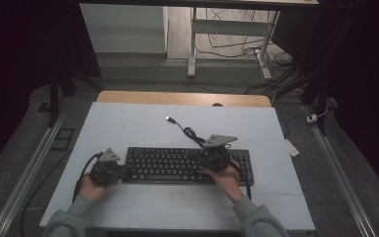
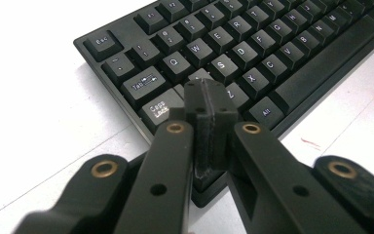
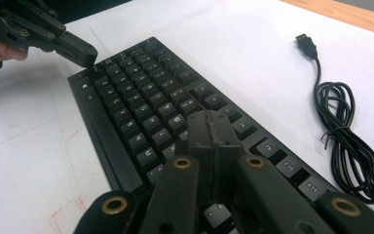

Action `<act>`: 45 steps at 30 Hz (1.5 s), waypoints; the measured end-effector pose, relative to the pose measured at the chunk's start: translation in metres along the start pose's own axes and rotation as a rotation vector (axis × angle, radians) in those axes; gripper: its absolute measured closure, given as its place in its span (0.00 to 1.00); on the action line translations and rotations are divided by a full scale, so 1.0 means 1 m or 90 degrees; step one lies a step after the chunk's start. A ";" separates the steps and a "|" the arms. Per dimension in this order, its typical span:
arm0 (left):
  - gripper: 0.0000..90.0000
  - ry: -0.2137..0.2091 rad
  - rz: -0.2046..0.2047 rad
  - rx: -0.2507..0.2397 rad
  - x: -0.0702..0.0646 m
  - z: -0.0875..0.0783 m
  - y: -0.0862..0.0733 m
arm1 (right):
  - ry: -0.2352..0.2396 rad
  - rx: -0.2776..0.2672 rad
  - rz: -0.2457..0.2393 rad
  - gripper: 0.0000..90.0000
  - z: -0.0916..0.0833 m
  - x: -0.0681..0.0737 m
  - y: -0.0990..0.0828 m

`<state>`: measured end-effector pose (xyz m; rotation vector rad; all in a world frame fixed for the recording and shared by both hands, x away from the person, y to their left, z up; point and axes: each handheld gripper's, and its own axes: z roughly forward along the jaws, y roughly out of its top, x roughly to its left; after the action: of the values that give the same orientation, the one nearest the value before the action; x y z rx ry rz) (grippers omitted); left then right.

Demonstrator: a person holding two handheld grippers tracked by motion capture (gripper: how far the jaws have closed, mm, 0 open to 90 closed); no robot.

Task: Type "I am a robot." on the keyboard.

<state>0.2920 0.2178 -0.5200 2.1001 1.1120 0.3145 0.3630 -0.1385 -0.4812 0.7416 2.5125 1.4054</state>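
currently both grippers sit over the black keyboard (image 1: 187,165), which lies flat on the white table (image 1: 128,128). left gripper (image 2: 208,105): jaws pressed together, nothing between them, tip just above the caps lock and a keys at the keyboard's left end. right gripper (image 3: 213,131): jaws also together and empty, tip over the keys toward the keyboard's right part. beyond the right gripper the keyboard's cable (image 3: 345,136) lies coiled on the table, with its usb plug (image 3: 306,45) farther out, apart from both grippers.
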 end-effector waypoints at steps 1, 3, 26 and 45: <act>0.99 -0.001 0.002 0.002 0.000 0.000 0.000 | 0.001 0.002 -0.001 1.00 0.001 0.000 0.000; 0.99 -0.001 0.002 0.002 -0.001 0.001 0.000 | 0.005 0.004 -0.001 1.00 0.003 0.000 0.001; 0.99 0.006 0.001 0.010 0.001 0.008 -0.001 | 0.019 0.037 -0.005 1.00 0.032 0.001 0.003; 0.99 0.006 0.006 0.016 0.000 0.011 -0.002 | 0.019 0.071 -0.013 1.00 0.057 0.005 0.002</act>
<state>0.2968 0.2134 -0.5292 2.1289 1.1177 0.3165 0.3809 -0.0926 -0.5102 0.7163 2.6315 1.2875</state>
